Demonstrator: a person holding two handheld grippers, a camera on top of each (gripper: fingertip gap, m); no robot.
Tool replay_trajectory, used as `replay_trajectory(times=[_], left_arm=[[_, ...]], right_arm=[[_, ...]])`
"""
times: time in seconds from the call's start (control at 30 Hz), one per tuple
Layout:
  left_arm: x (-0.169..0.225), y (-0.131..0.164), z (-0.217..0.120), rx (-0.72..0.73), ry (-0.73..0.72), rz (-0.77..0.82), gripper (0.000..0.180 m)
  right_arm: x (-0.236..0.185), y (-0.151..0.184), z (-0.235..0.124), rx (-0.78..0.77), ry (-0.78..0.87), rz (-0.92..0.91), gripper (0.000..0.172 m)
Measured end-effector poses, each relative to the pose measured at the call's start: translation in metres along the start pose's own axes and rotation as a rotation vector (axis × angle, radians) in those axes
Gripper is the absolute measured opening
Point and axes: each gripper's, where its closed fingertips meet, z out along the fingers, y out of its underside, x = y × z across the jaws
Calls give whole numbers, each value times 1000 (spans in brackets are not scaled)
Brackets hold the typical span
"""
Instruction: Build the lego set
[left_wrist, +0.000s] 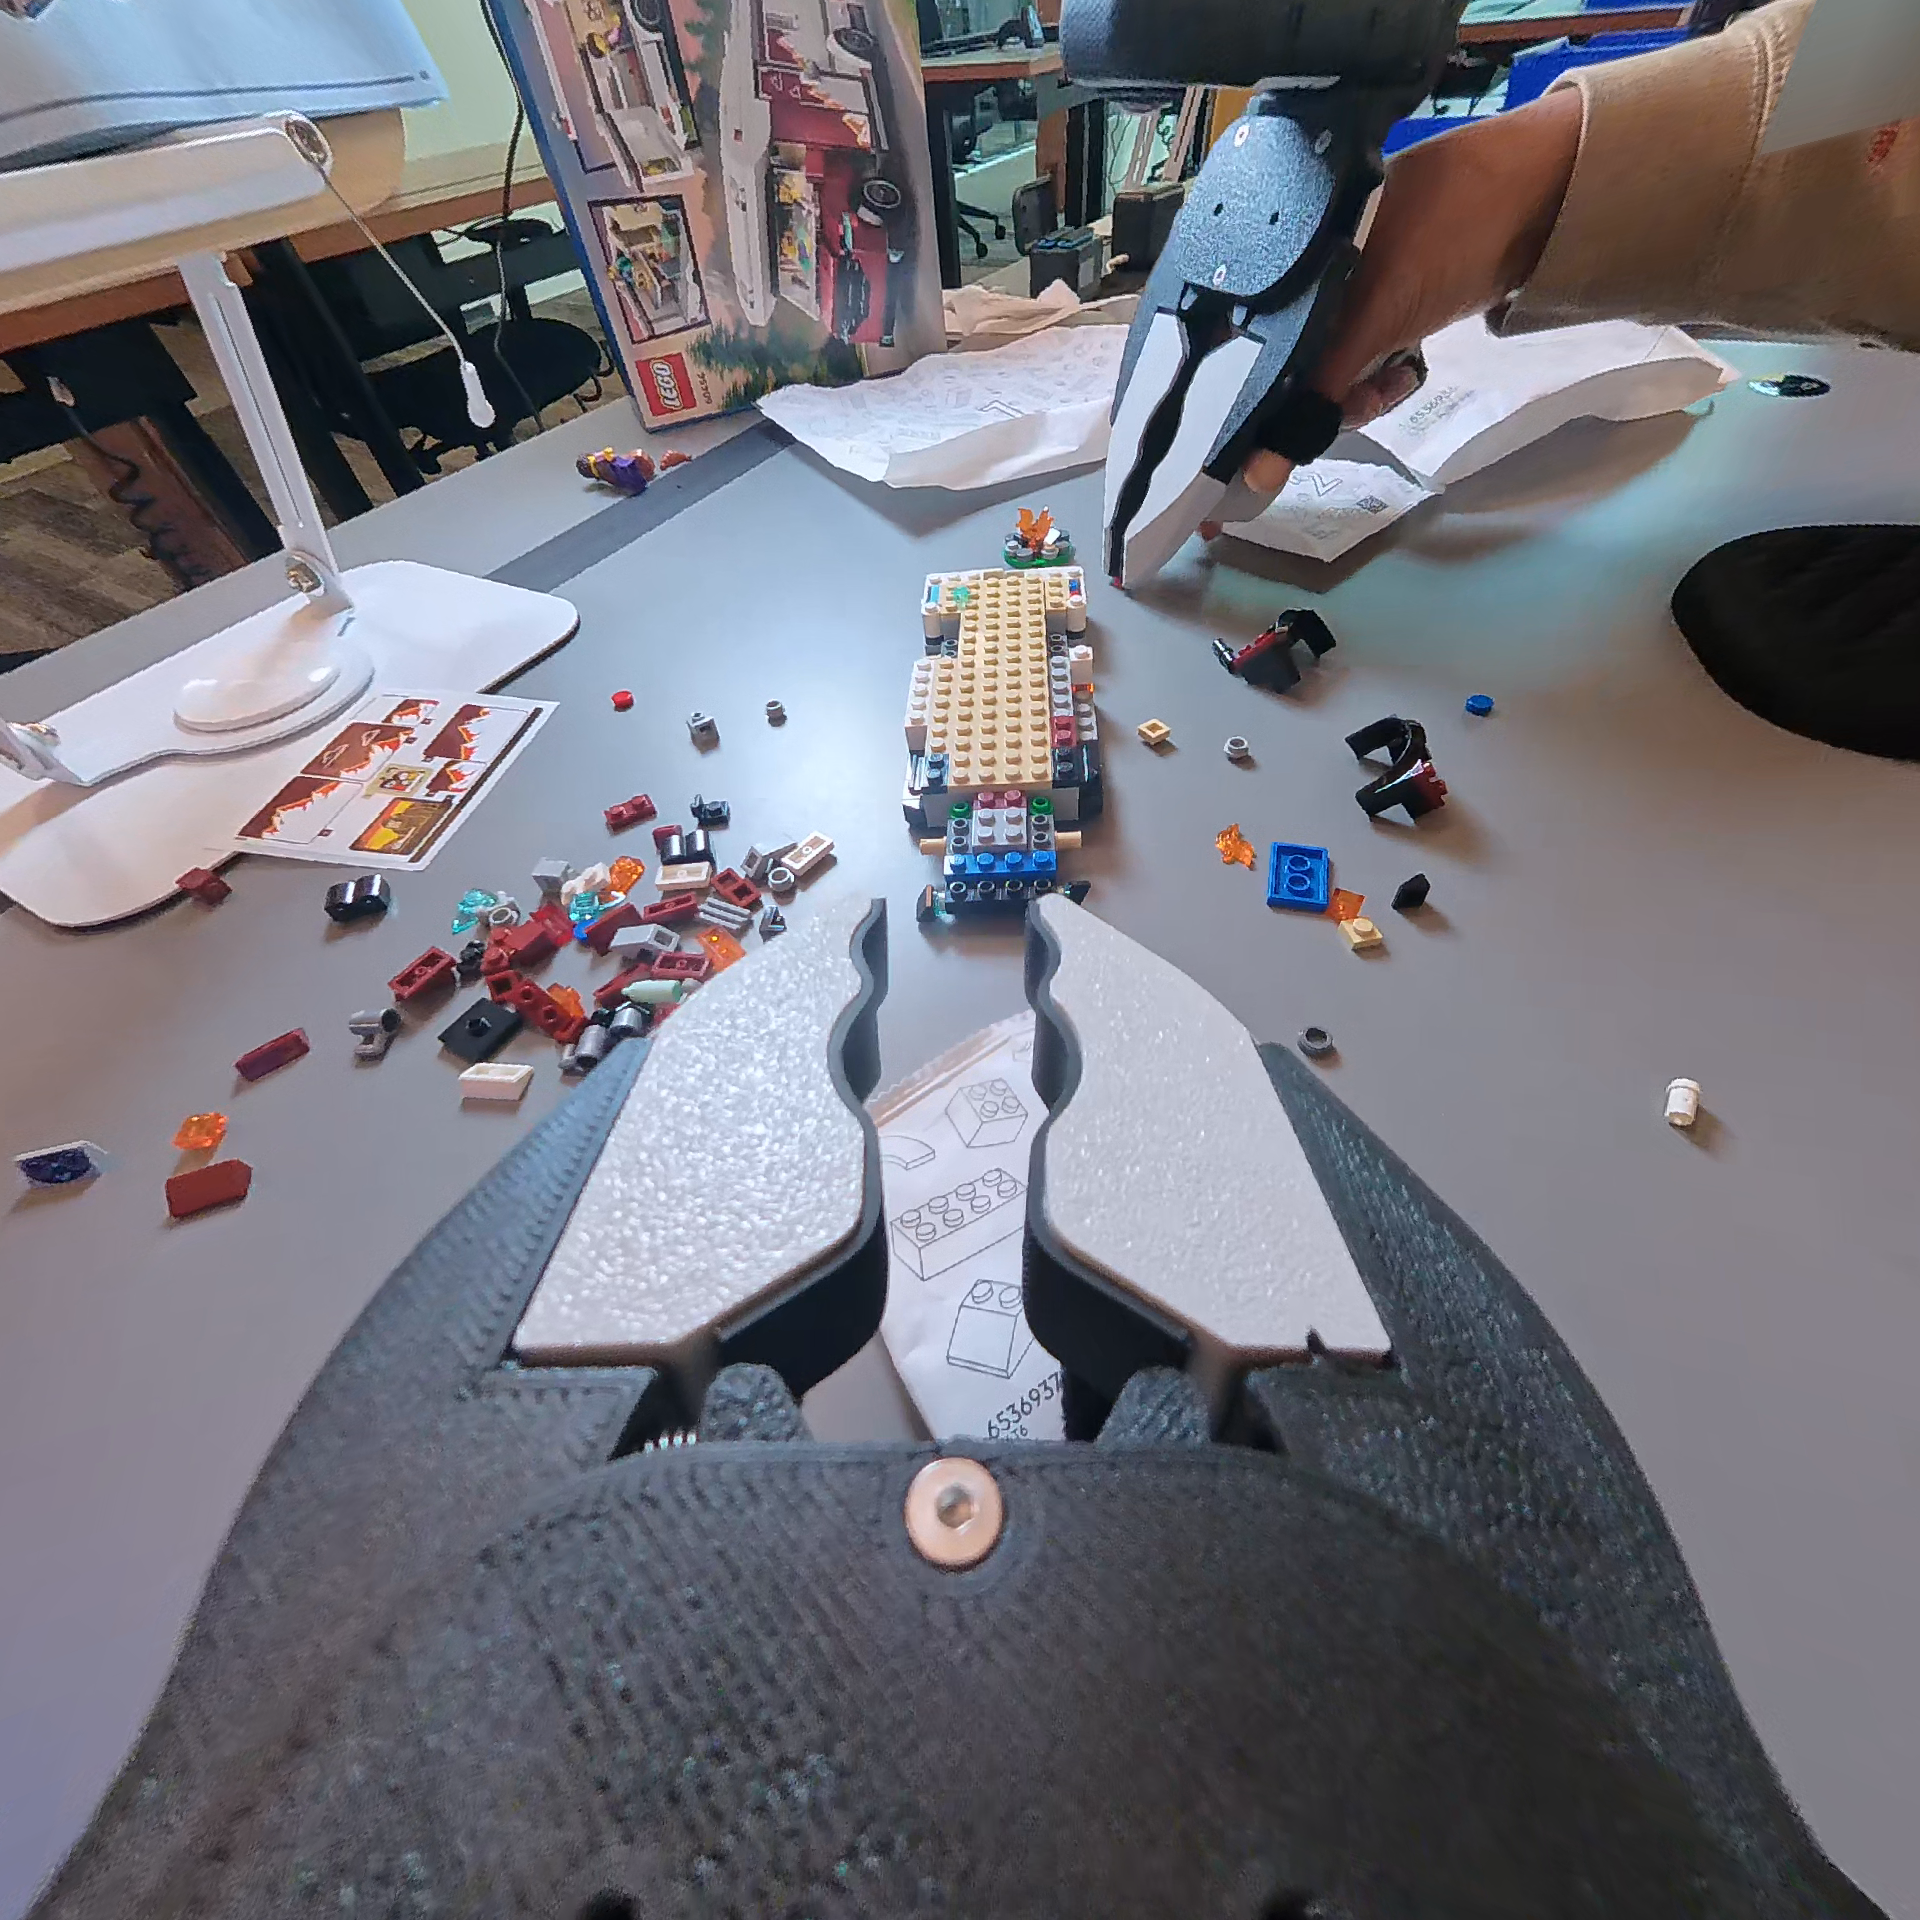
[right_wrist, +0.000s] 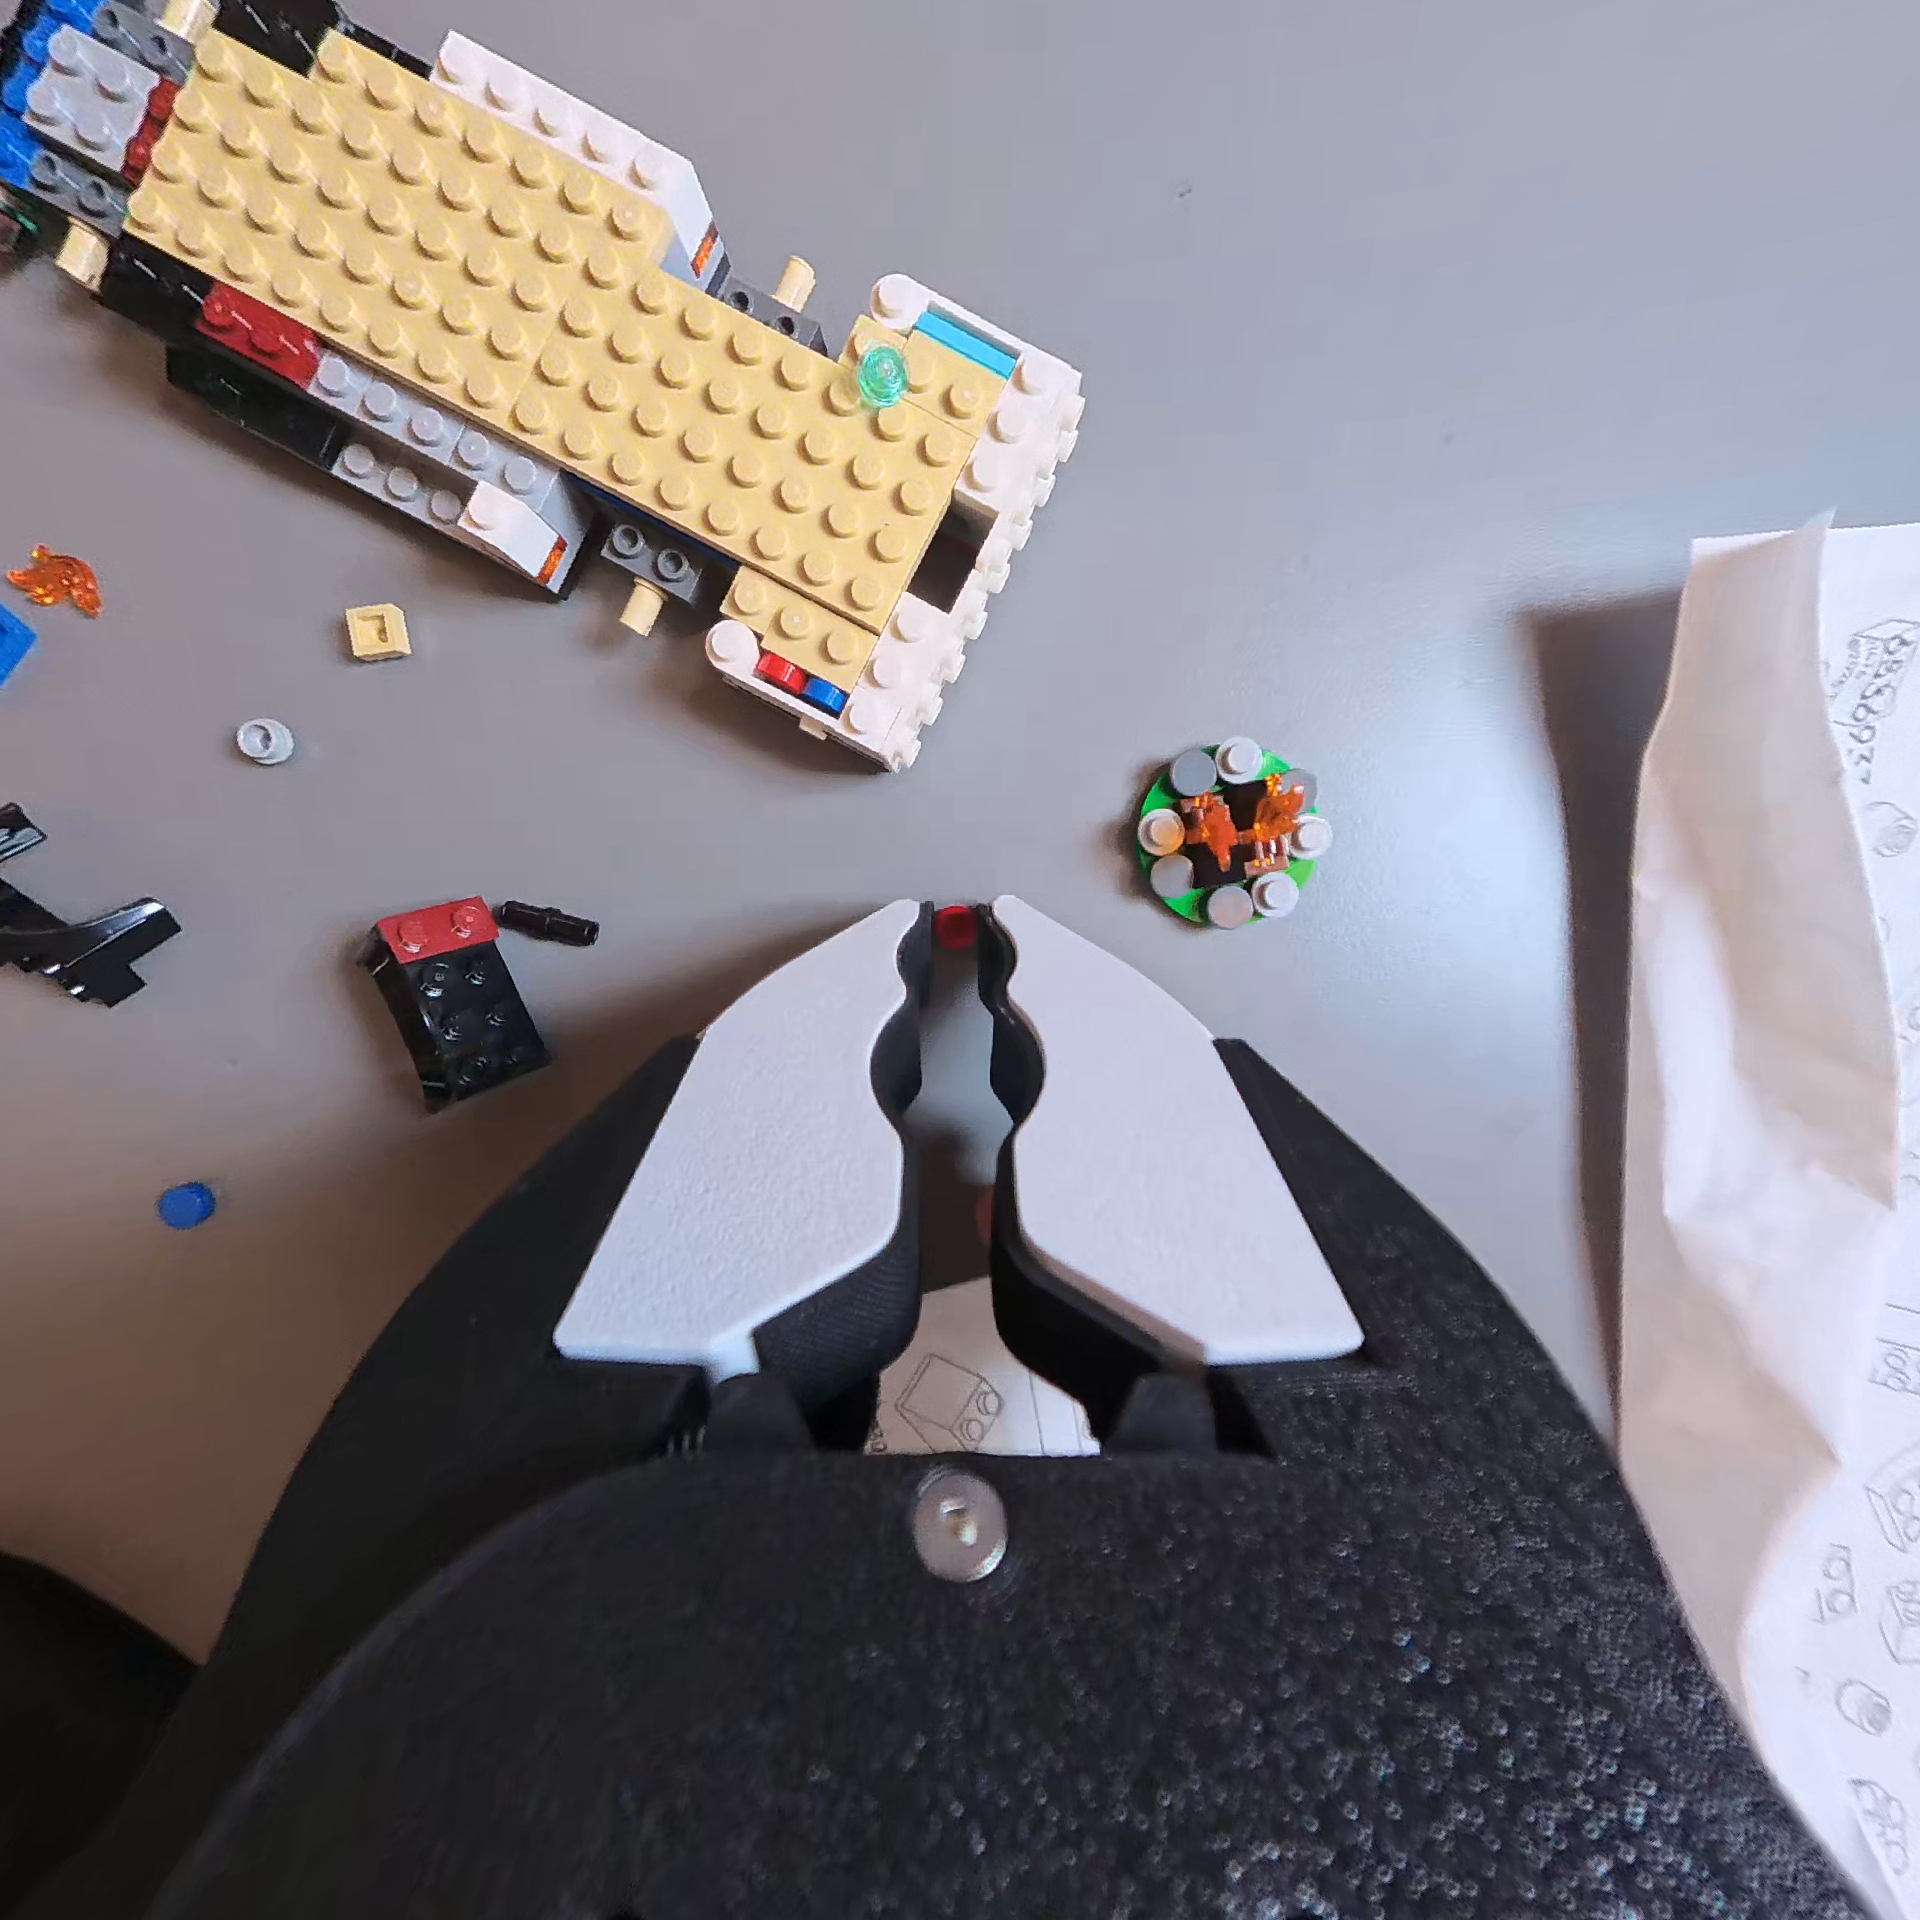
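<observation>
Between the right claw (right_wrist: 954, 914) tips sits a pinched red round stud (right_wrist: 952, 927).

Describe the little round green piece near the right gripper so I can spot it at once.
Start at the long tan-topped brick model on the grey table. Just off its white end, right of the right gripper, sits a small green disc. It alone has a ring of grey studs around orange flame pieces.

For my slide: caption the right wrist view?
Right hand-held gripper pinching a small red stud beside a tan-topped brick build.
</observation>
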Motion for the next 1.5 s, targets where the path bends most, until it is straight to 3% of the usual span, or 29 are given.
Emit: replay_trajectory(times=[0.2,0.47,0.63,0.7,0.9,1.07,1.17,1.3,1.5], left_arm=[[-1,1,1,-5,8,-14,25],[-4,3,0,-6,0,-19,24],[-4,3,-1,-2,6,-26,24],[-3,3,0,-6,12,-28,24],[-1,4,1,-12,16,-13,24],[0,5,2,-22,13,-3,23],[0,4,1,-16,7,2,23],[4,3,1,-12,22,17,23],[15,4,5,-31,51,54,24]], right_arm=[[17,-74,-17,141,80,-126,8],[41,-155,63,72,52,-268,8],[48,-177,93,44,32,-271,9],[51,-182,96,62,19,-248,19],[40,-196,62,249,-58,-205,41],[26,-185,21,330,-75,-208,43],[-3,-167,-11,383,-102,-258,40],[-65,-114,-39,358,-180,-387,39],[-150,-18,-29,188,-322,-511,36]])
